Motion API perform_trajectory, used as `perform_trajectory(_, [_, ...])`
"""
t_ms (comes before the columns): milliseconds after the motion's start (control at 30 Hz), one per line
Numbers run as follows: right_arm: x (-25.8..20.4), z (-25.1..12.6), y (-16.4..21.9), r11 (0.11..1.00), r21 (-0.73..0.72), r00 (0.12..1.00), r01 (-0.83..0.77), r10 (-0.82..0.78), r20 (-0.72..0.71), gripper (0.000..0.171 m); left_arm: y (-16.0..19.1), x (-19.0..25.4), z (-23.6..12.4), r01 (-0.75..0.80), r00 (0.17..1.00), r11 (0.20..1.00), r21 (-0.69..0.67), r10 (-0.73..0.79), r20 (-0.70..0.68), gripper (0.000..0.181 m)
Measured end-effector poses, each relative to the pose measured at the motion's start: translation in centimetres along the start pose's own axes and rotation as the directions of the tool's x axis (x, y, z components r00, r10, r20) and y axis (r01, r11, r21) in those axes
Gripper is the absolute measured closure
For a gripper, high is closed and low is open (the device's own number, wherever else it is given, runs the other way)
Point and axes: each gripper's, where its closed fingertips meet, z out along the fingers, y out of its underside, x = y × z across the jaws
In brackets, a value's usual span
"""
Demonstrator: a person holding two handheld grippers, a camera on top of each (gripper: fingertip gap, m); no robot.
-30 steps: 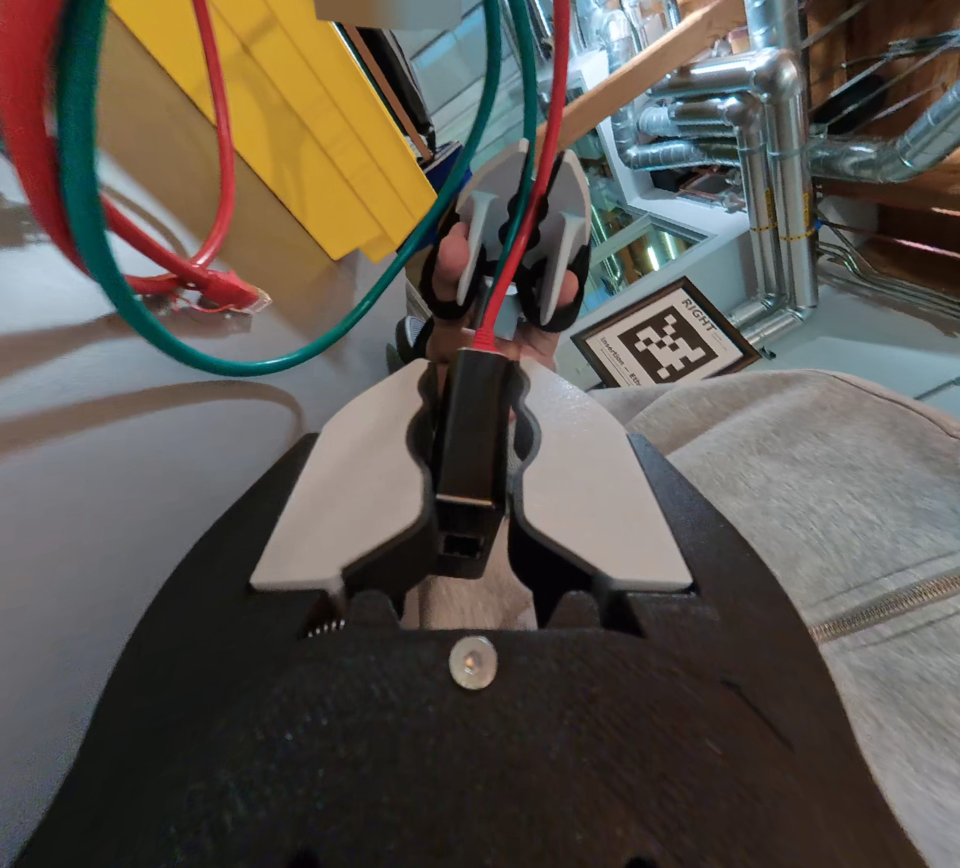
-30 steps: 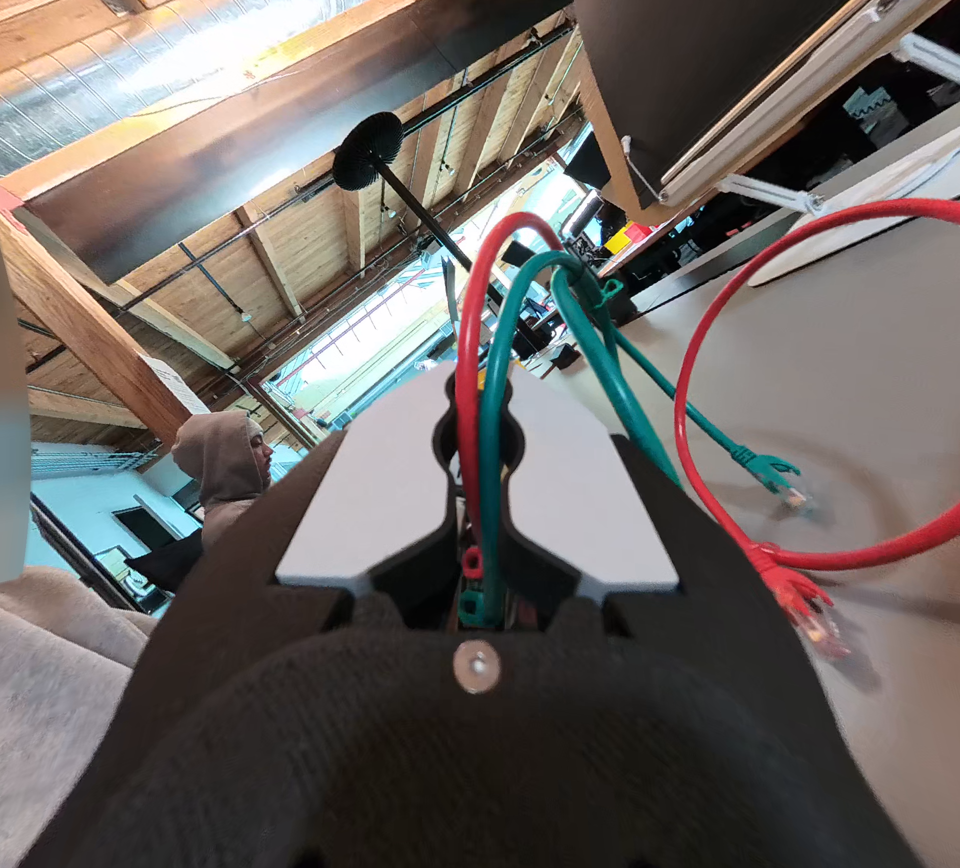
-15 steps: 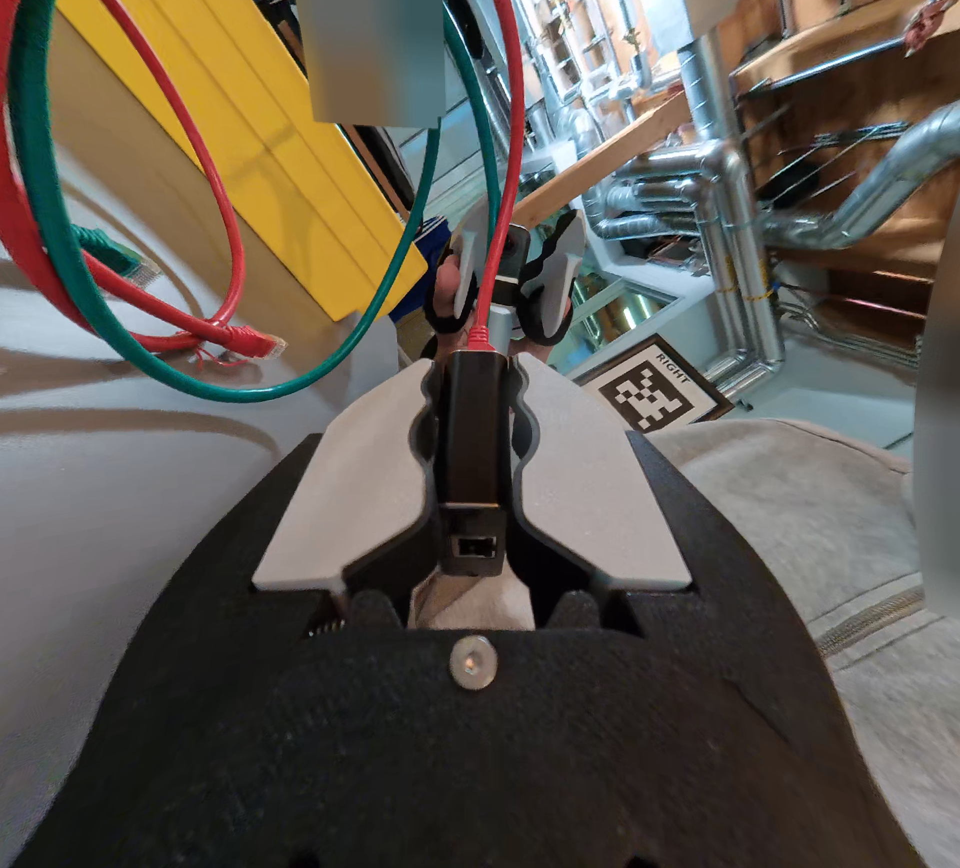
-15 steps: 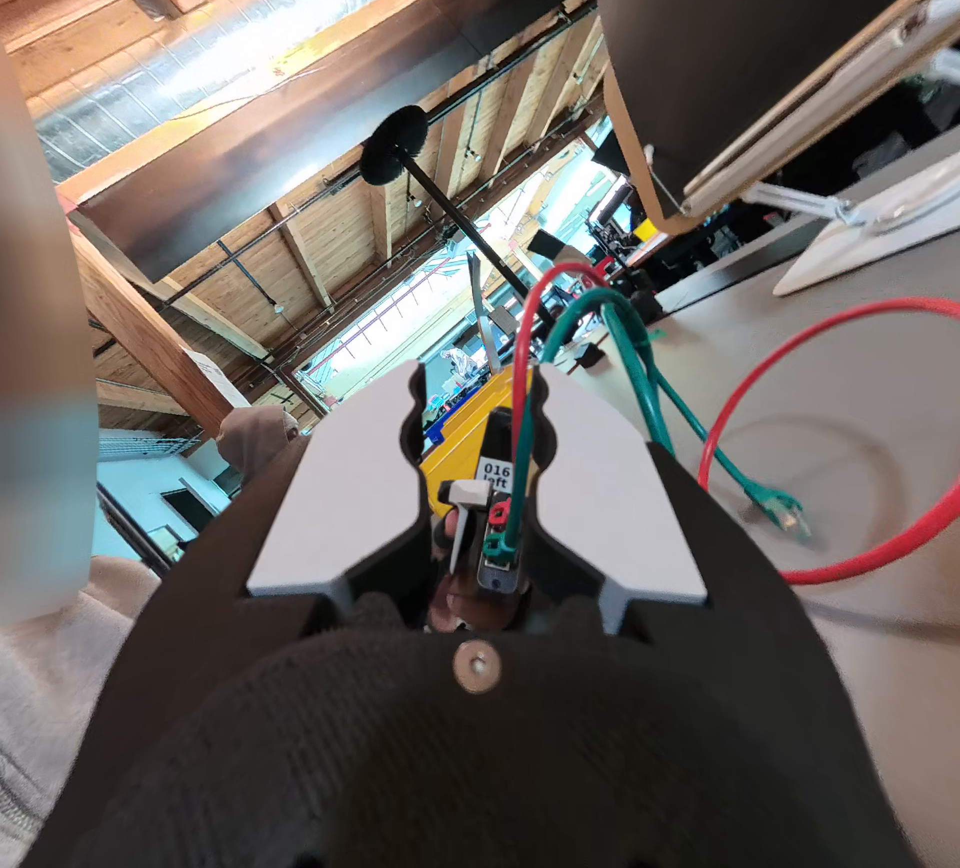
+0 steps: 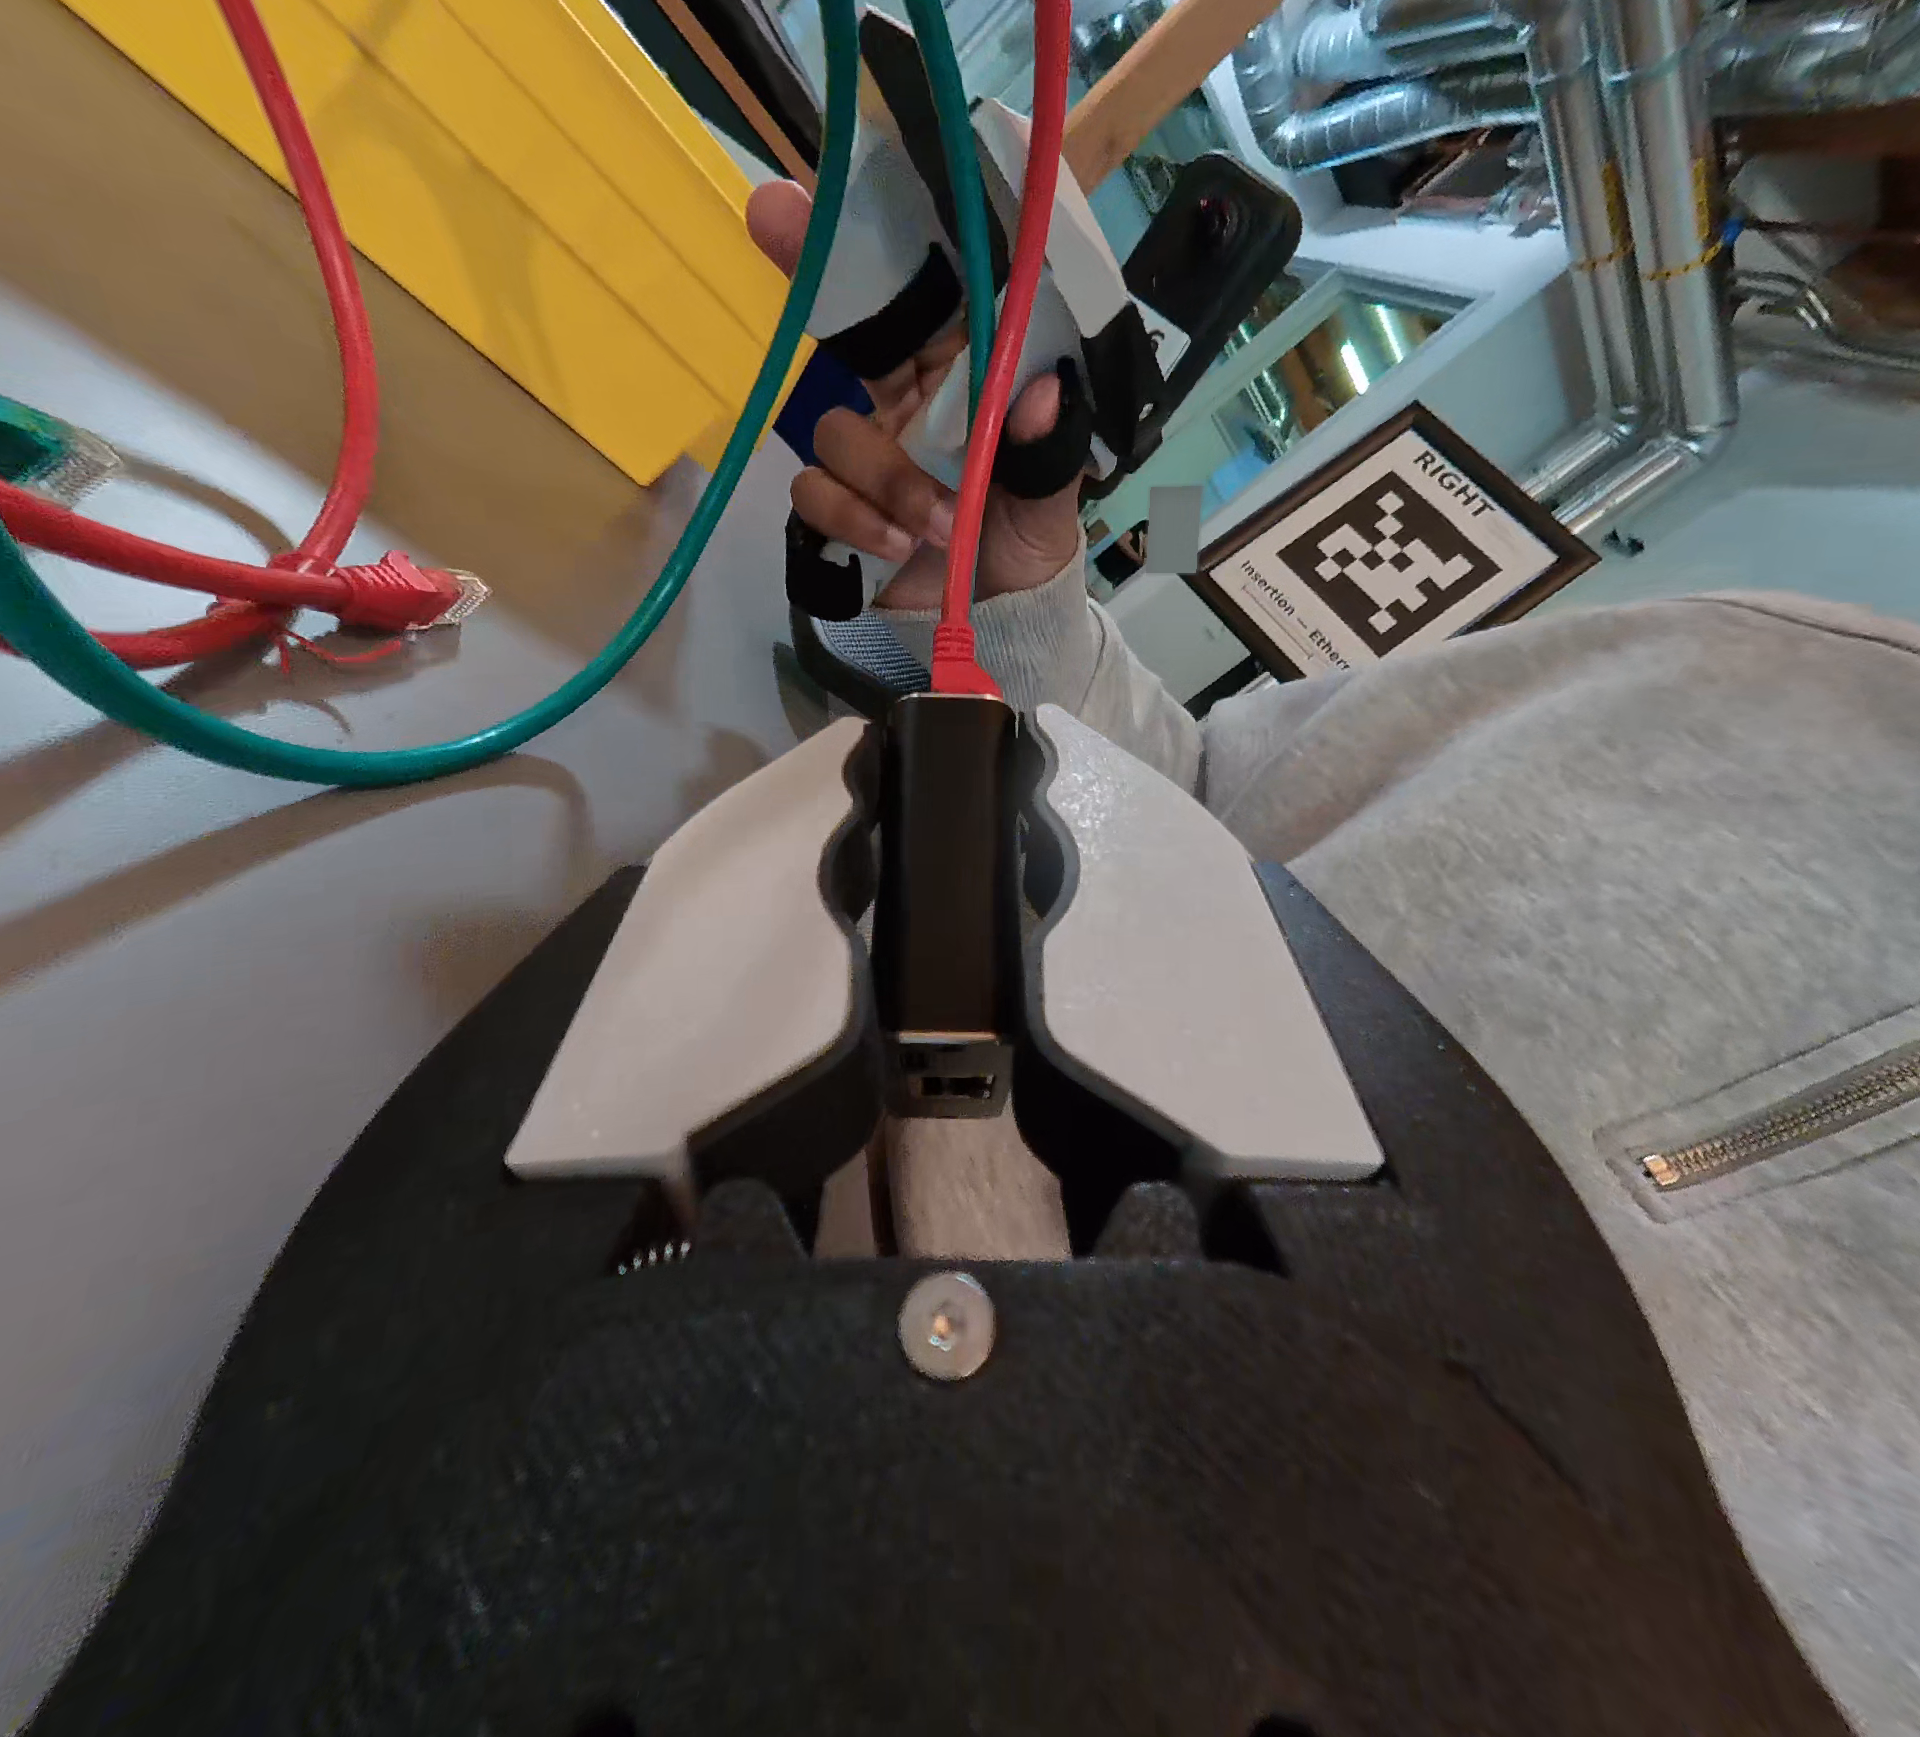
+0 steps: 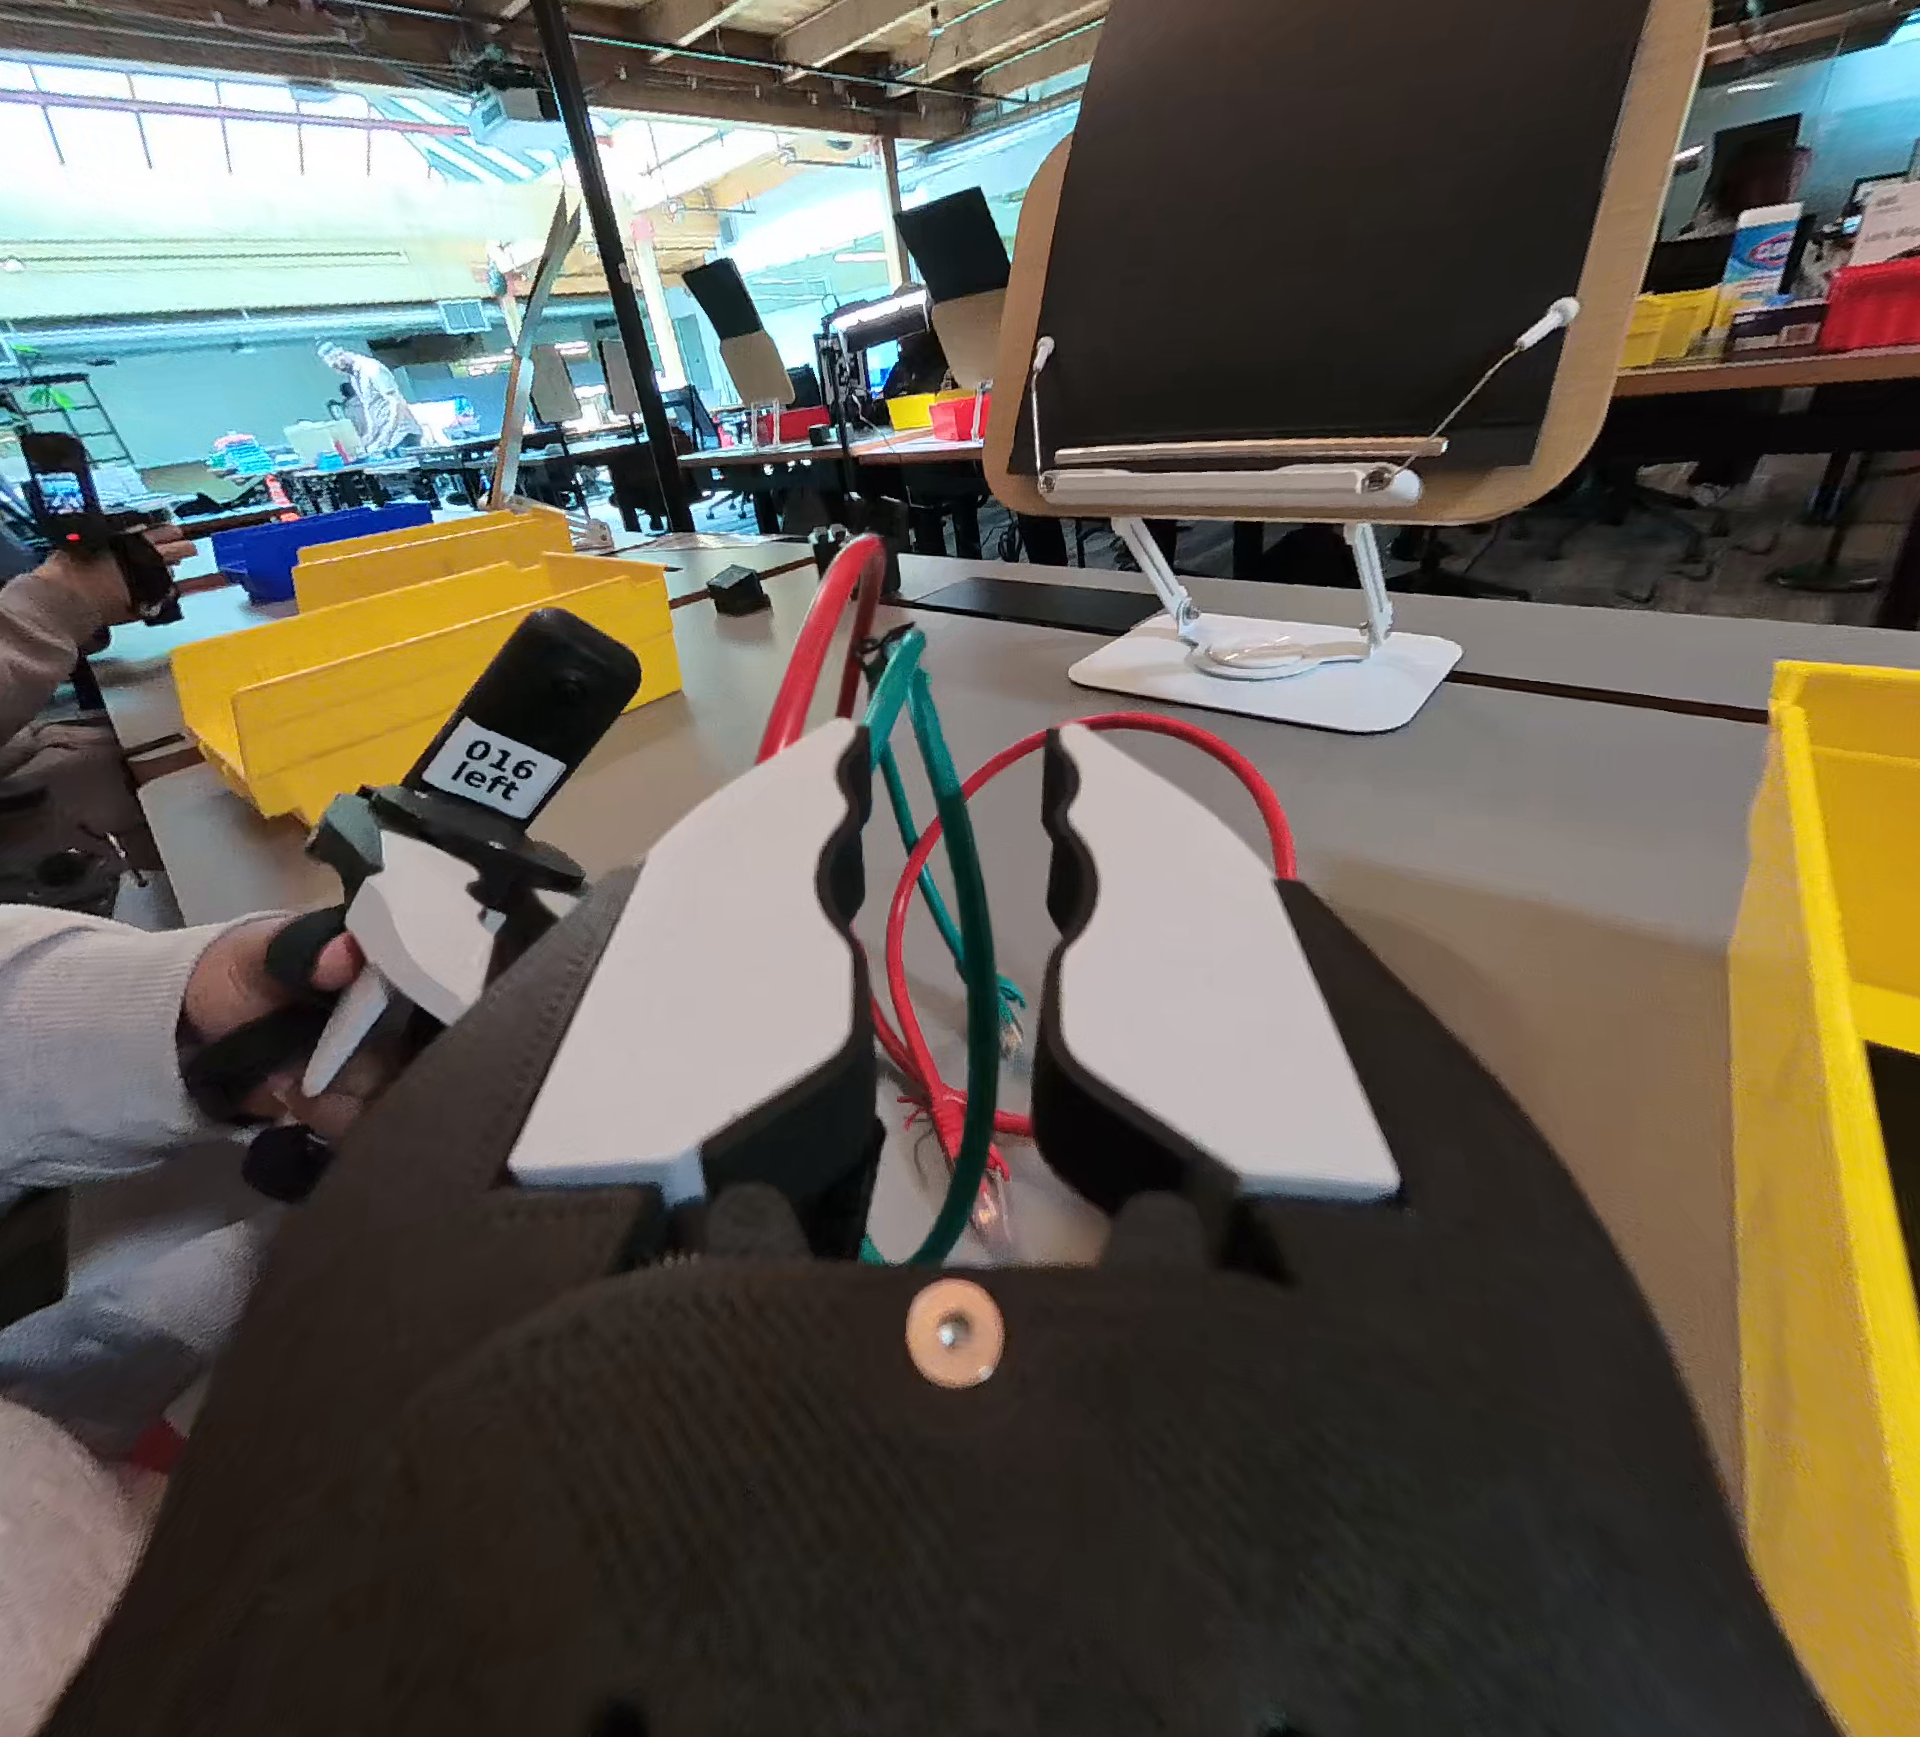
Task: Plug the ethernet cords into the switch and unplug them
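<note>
Daylight is pouring through the far windows (image 6: 208, 160), blowing them out white, while the room is staying evenly bright. Cables are casting soft shadows on the glossy table (image 5: 208, 1012). Wide-angle lenses are bending the edges, and corners are blurring.

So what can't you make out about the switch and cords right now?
- Left wrist view: the switch hides its own far-end ports; only the red cord shows entering.
- Left wrist view: the top edge cuts off the green cord.
- Right wrist view: switch unseen, apparently behind the right gripper.
</note>
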Motion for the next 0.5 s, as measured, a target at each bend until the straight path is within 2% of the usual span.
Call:
perform_trajectory(233, [-0.5, -0.4, -0.2, 0.999, 0.001, 0.994, 0.044, -0.044, 0.099, 0.138, -0.1, 0.6, -0.1, -0.005, 0.999, 1.0, -0.003, 0.005, -0.035, 0.158])
perform_trajectory(367, [-1.1, -0.6, -0.5, 0.999, 0.033, 0.985, -0.024, 0.018, 0.172, 0.136, -0.6, 1.3, -0.3, 0.015, 0.996, 0.999, 0.032, -0.012, -0.083, 0.159])
perform_trajectory(500, [-0.8, -0.4, 0.0, 0.999, 0.011, 0.987, -0.04, 0.037, 0.158, 0.137, -0.9, 1.1, -0.5, 0.027, 0.996, 0.998, 0.051, -0.023, -0.083, 0.158])
